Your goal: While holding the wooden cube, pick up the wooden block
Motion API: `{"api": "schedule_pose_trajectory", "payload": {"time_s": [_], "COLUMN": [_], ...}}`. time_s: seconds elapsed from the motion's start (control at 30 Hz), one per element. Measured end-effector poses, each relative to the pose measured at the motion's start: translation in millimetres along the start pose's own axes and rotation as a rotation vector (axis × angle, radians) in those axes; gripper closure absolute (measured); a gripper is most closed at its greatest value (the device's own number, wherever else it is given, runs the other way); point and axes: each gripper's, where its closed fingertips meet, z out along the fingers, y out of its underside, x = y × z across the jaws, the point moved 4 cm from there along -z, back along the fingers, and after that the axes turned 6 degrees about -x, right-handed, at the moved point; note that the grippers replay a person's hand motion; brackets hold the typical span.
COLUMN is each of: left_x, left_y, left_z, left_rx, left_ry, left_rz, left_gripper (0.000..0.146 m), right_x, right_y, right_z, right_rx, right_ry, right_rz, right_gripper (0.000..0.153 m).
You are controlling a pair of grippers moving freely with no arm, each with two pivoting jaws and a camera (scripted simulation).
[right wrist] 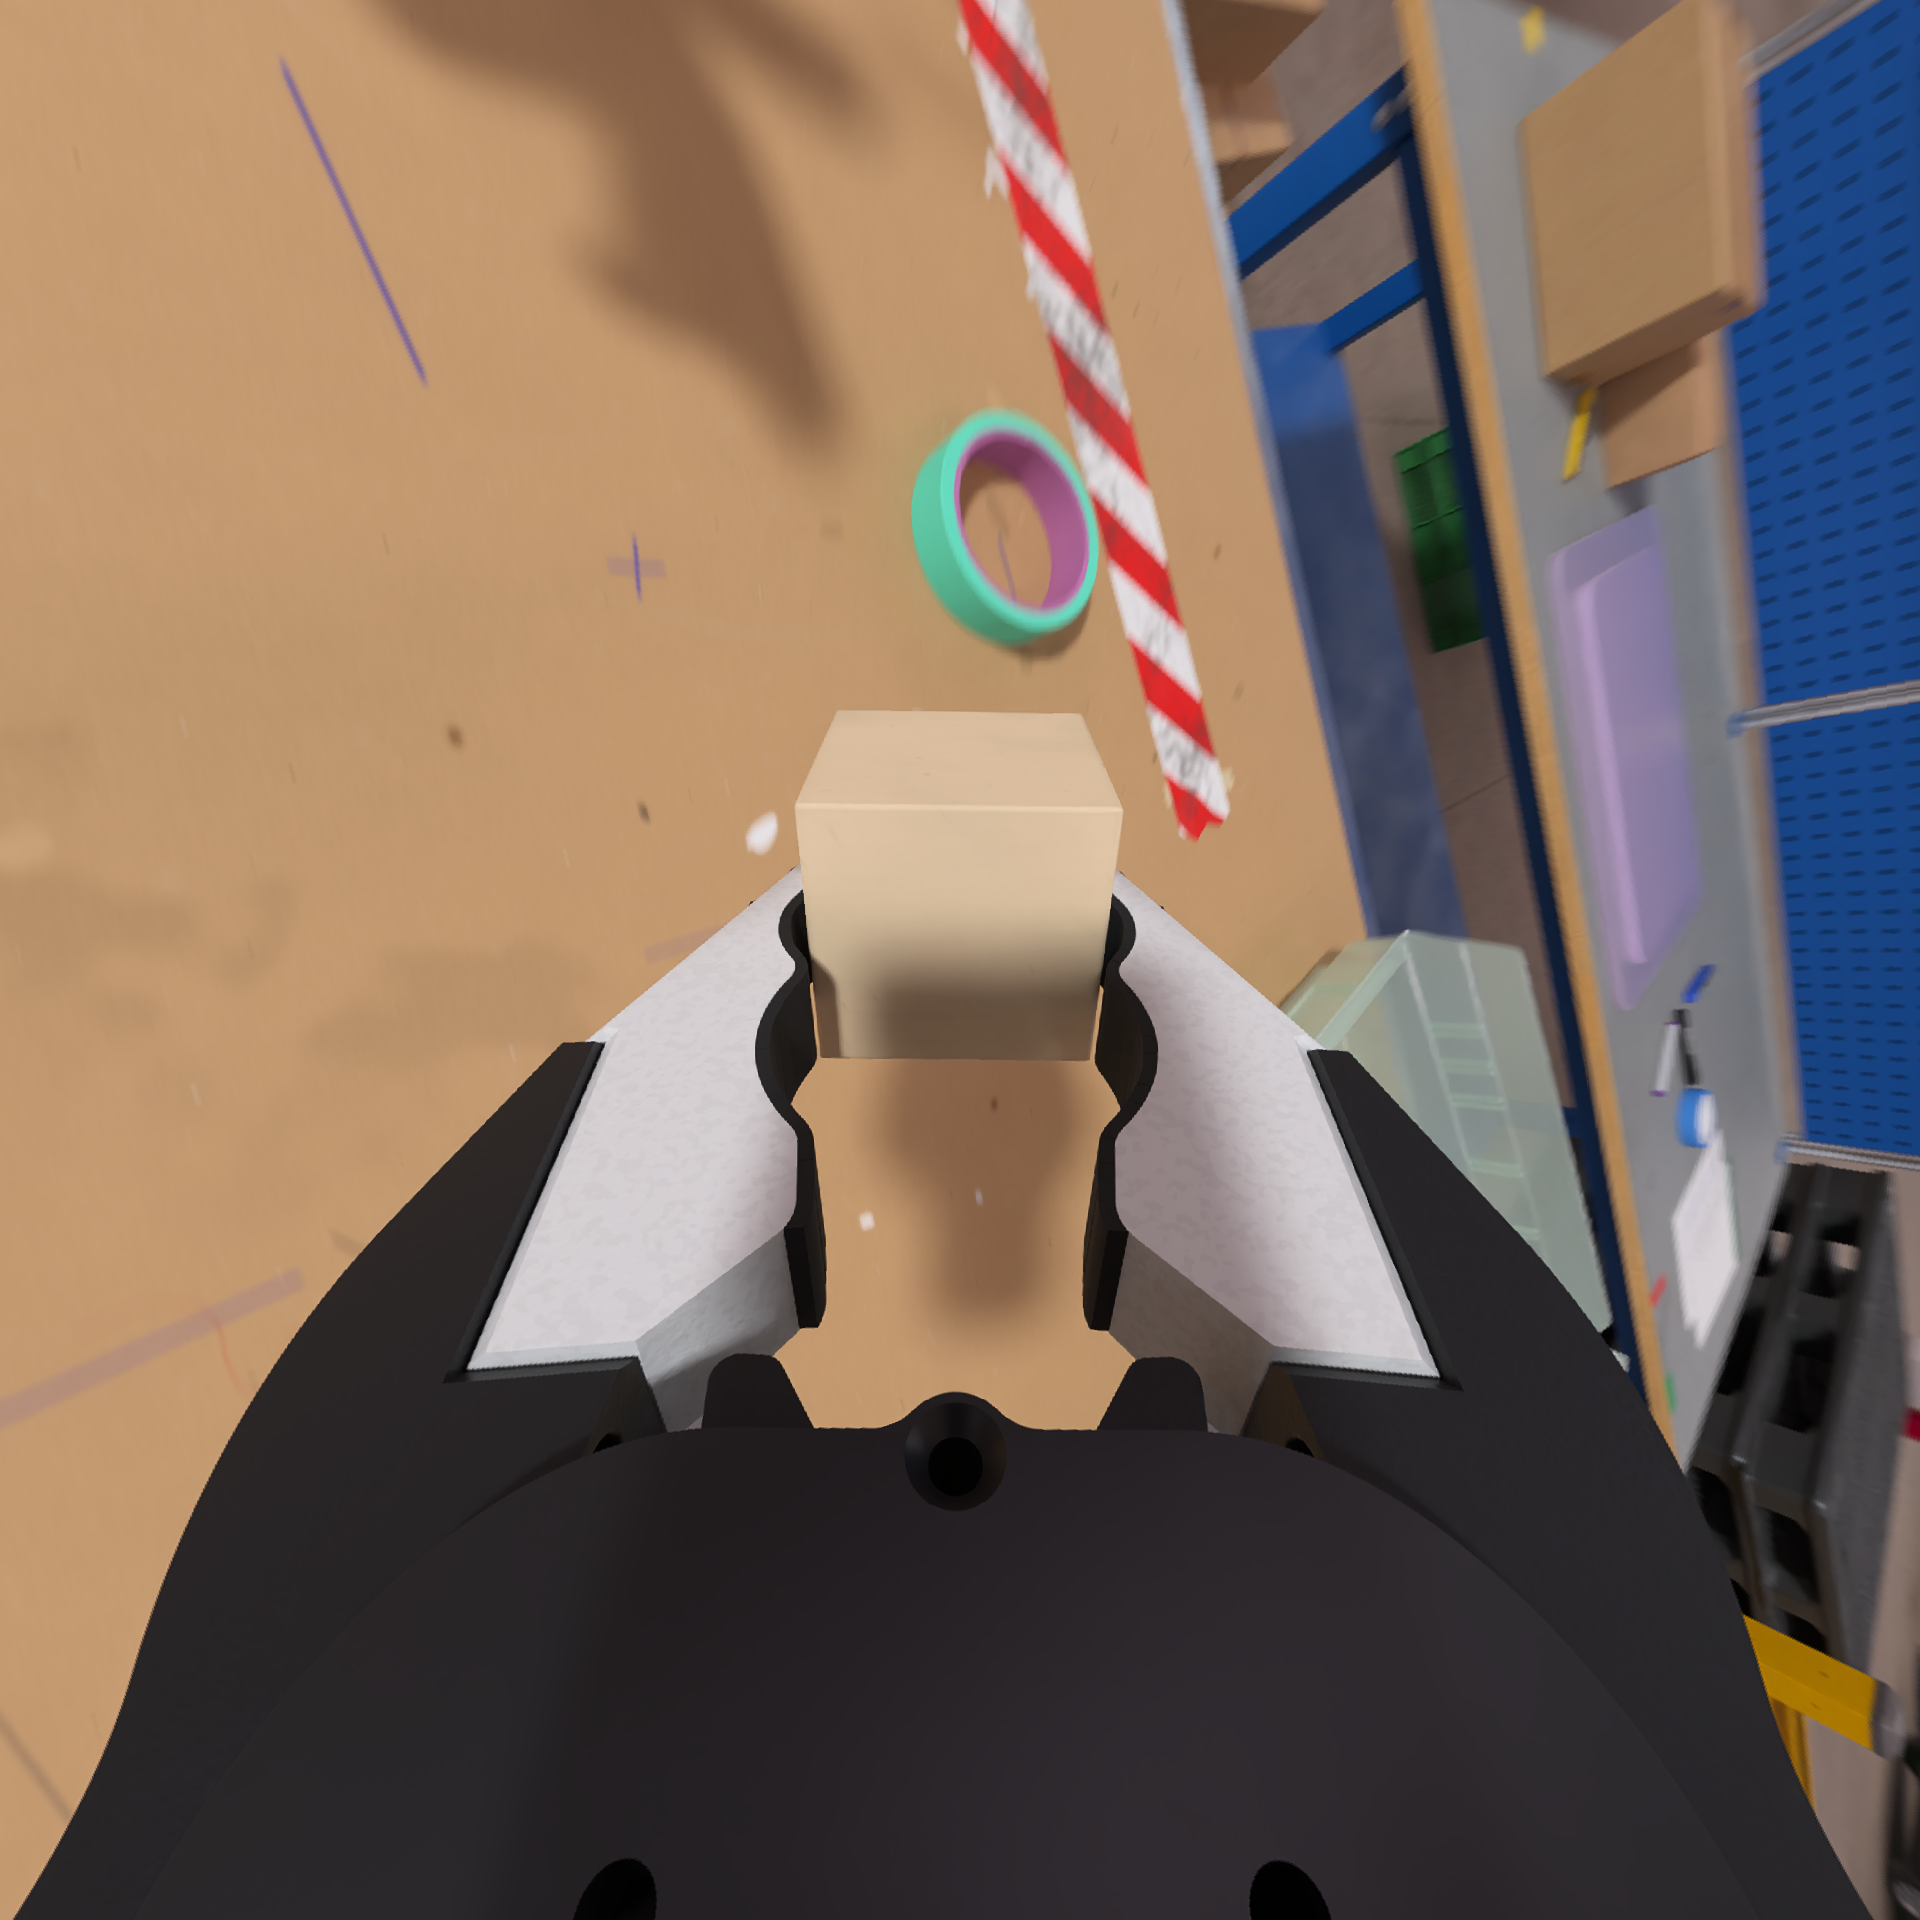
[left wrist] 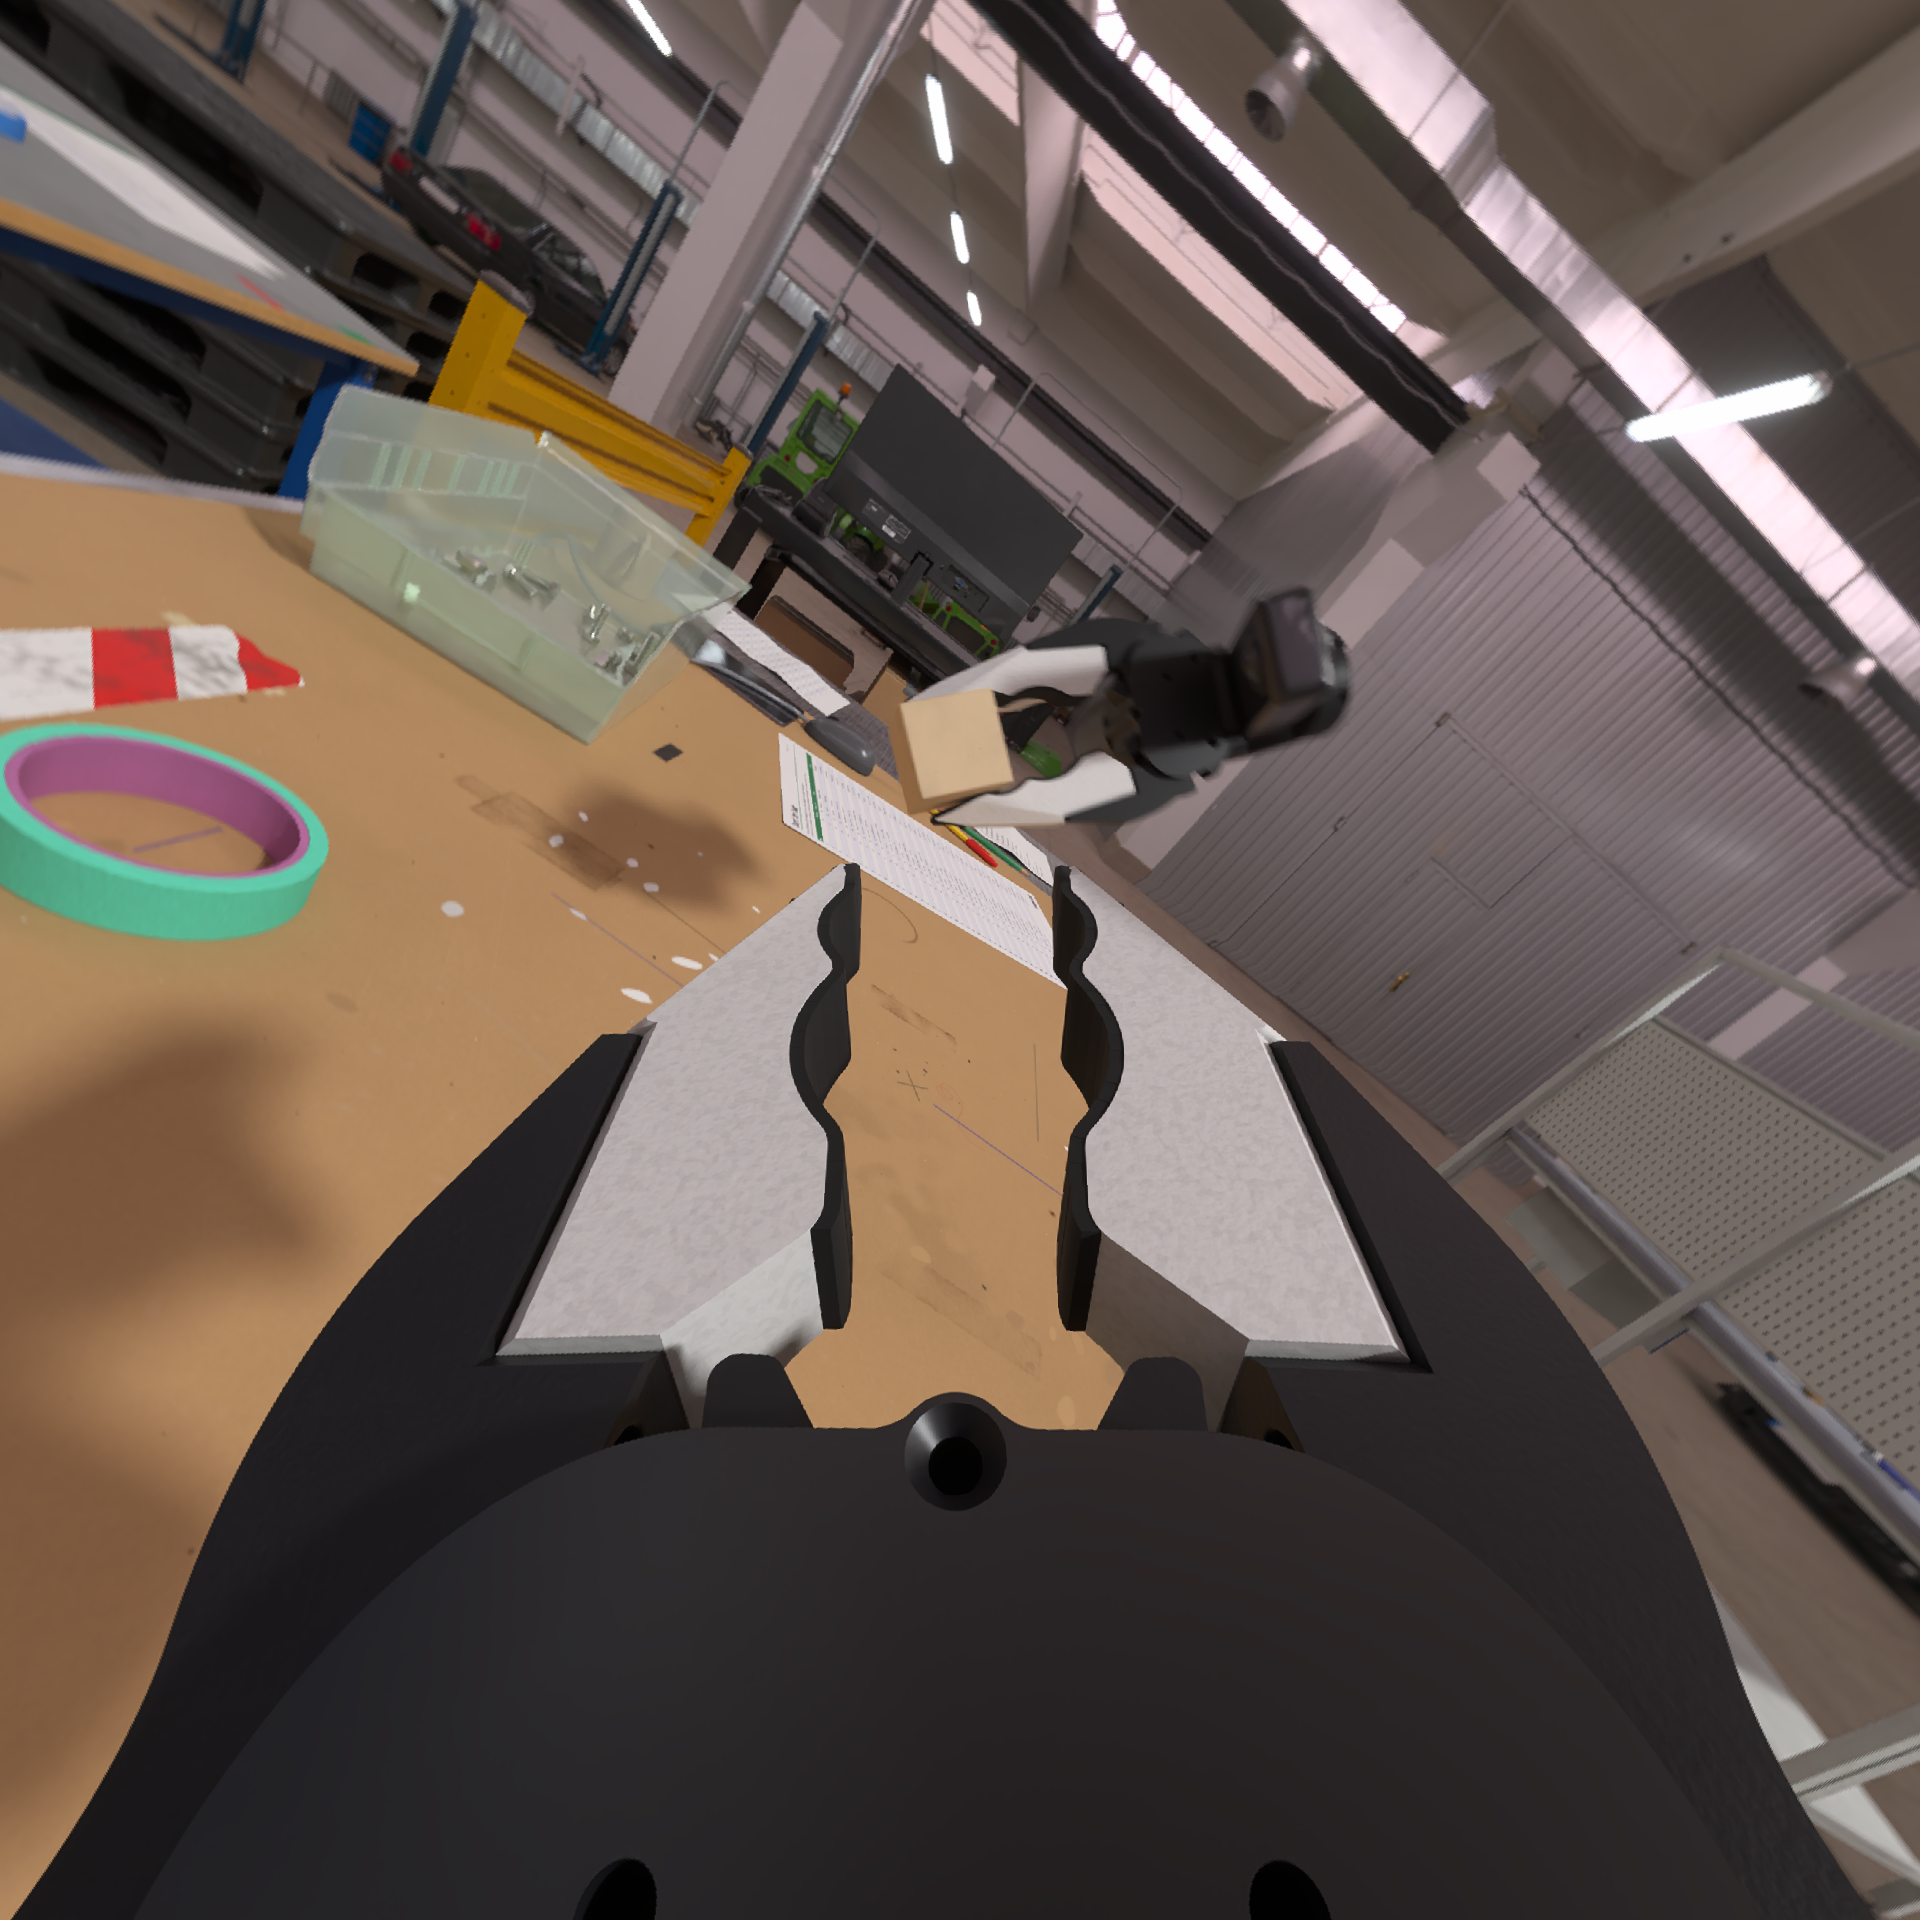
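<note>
My right gripper (right wrist: pixel 956 904) is shut on a pale wooden cube (right wrist: pixel 956 883) and holds it above the brown table. The left wrist view shows that same gripper (left wrist: pixel 951 753) farther off, in the air over the table's far edge, with the cube (left wrist: pixel 954 750) between its white fingers. My left gripper (left wrist: pixel 956 883) is open and empty, low over the table, its jaws a moderate gap apart. No second wooden block shows in either view.
A green tape ring with purple inside (left wrist: pixel 156 831) lies at the left, also in the right wrist view (right wrist: pixel 1003 525). A red-and-white striped strip (left wrist: pixel 135 665) (right wrist: pixel 1091 416), a clear bin with screws (left wrist: pixel 499 551) and a printed sheet (left wrist: pixel 914 862) lie on the table (left wrist: pixel 468 1039).
</note>
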Motion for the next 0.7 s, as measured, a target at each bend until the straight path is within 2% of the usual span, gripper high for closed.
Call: {"api": "schedule_pose_trajectory", "payload": {"time_s": [0.13,0.27,0.47,0.7], "left_x": [16.5,31.2,45.3,59.6], "left_y": [-9.8,-19.6,-28.3,-25.3], "left_z": [-6.8,-17.0,-28.2,-24.6], "left_rx": [0.006,0.026,0.027,-0.010], "left_ry": [0.028,0.057,0.051,0.081], "left_rz": [0.077,0.127,0.194,0.250], "left_gripper": [0.111,0.112,0.113,0.114], "right_x": [35.0,43.1,42.7,39.3], "right_y": [63.9,100.6,129.0,151.7], "right_z": [2.8,25.5,68.4,107.9], "right_rx": [-0.078,-0.159,-0.227,-0.288], "right_ry": [-0.120,-0.231,-0.355,-0.435], "right_rz": [0.005,-0.025,-0.075,-0.153], "right_gripper": [0.100,0.100,0.100,0.100]}}
